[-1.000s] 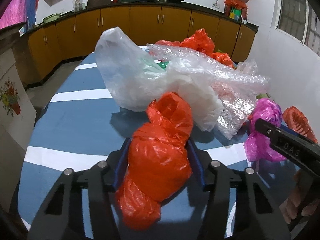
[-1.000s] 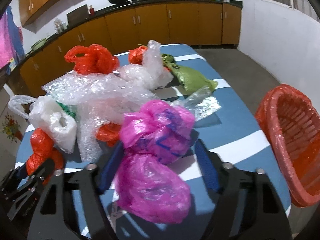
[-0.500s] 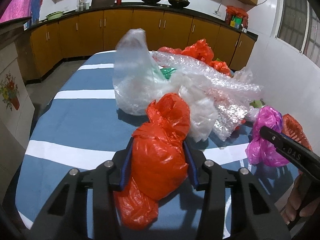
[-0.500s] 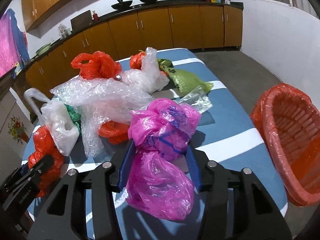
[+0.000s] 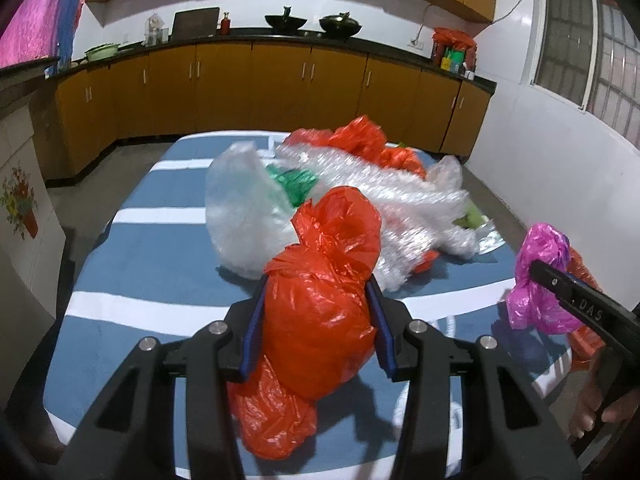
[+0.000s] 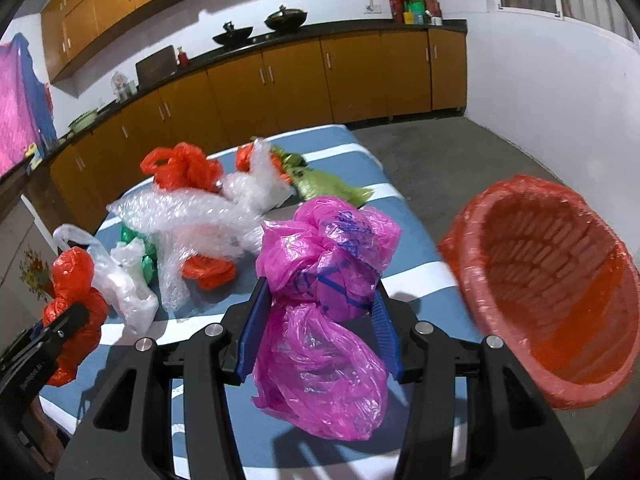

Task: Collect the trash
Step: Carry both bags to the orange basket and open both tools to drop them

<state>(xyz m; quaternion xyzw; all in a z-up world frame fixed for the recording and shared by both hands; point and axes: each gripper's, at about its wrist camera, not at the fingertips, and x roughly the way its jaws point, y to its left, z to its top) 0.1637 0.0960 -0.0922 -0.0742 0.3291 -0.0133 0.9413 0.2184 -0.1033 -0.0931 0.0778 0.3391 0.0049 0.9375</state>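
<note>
An orange bag (image 5: pixel 320 304) is clamped in the left gripper (image 5: pixel 316 320) and a pink bag (image 6: pixel 324 292) in the right gripper (image 6: pixel 320 320), both lifted beside the basket (image 6: pixel 560 376); carrying over and release judged next.

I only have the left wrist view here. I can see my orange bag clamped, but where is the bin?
Observer: The orange basket stands past the table's right edge, mouth tilted toward the right gripper.
Operator: Is the basket empty?
Observer: Yes, only the red liner shows inside.
Operator: What is printed on the pink bag?
Observer: The pink bag, clamped in the right gripper, carries blue markings on top.
Operator: Anything hidden behind the pile?
Observer: A green bag lies at the far side.
</note>
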